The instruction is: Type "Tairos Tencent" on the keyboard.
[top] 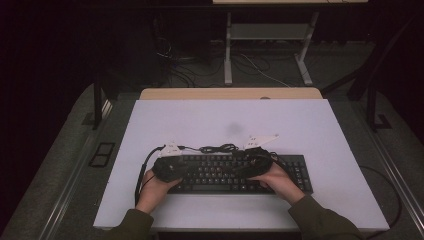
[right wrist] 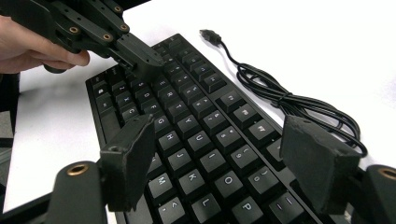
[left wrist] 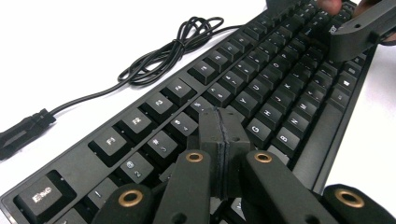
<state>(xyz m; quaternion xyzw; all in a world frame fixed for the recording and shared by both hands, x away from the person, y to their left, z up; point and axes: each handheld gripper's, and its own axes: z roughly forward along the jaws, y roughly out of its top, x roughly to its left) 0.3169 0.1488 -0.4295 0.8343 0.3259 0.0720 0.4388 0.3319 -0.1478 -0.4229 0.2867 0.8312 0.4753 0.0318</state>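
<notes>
A black keyboard (top: 295, 172) lies near the front of the white table top; its cable (top: 220, 148) is coiled just behind it. My left gripper (top: 186, 169) is over the keyboard's left end. In the left gripper view it (left wrist: 224, 122) is shut with nothing between its jaws, its tip down at the keys (left wrist: 243, 100). My right gripper (top: 241, 169) hovers over the right half. It (right wrist: 218, 123) stands open above the letter keys (right wrist: 201, 140) with nothing held. The left gripper (right wrist: 140, 58) also appears in the right gripper view, touching the upper key rows.
The white table top (top: 230, 120) has free room behind and beside the keyboard. The cable's USB plug (right wrist: 210, 35) lies loose on it, seen again as the plug (left wrist: 23, 130). A wooden table edge (top: 230, 93) runs along the back; a desk frame (top: 270, 45) and floor cables stand beyond.
</notes>
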